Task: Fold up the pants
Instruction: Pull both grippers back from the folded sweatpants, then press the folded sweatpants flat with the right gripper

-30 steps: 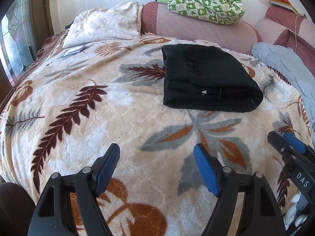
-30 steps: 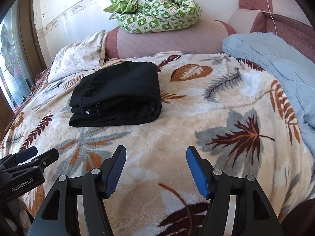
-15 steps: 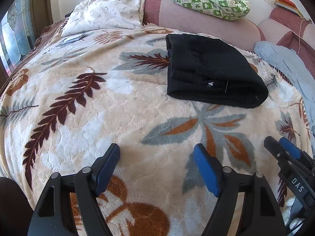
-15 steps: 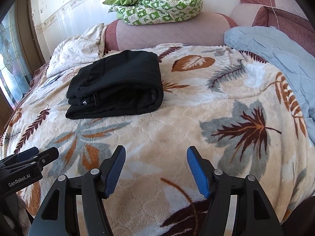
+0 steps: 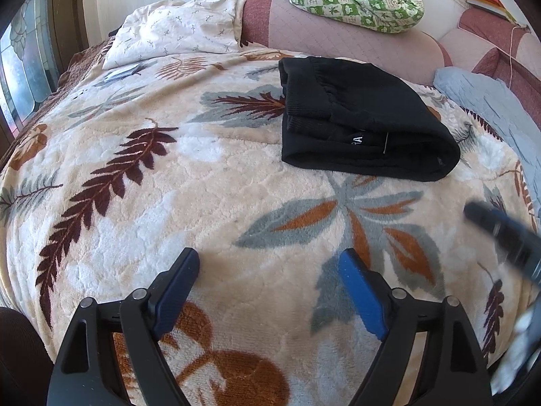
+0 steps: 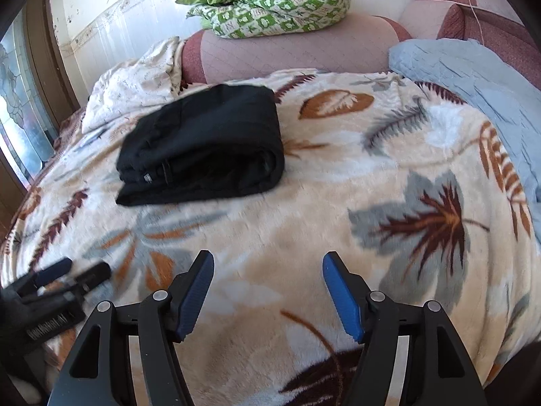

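Observation:
The black pants [image 5: 365, 125] lie folded in a thick rectangle on the leaf-patterned blanket [image 5: 203, 182], far from both grippers. They also show in the right wrist view [image 6: 206, 145], left of centre. My left gripper [image 5: 268, 264] is open and empty, hovering over the blanket's near part. My right gripper [image 6: 268, 267] is open and empty, also near the front edge. The left gripper's tips show blurred at the lower left of the right wrist view [image 6: 77, 270].
A green patterned quilt [image 6: 267, 0] lies on the pink headboard cushion [image 6: 304, 50]. A white pillow [image 5: 175, 34] sits at the back left, with a small flat item [image 5: 121, 72] in front of it. A light blue blanket [image 6: 473, 94] lies along the right.
Both grippers have moved a little toward the folded pants, which look larger now. Both stayed open. The pants have not moved.

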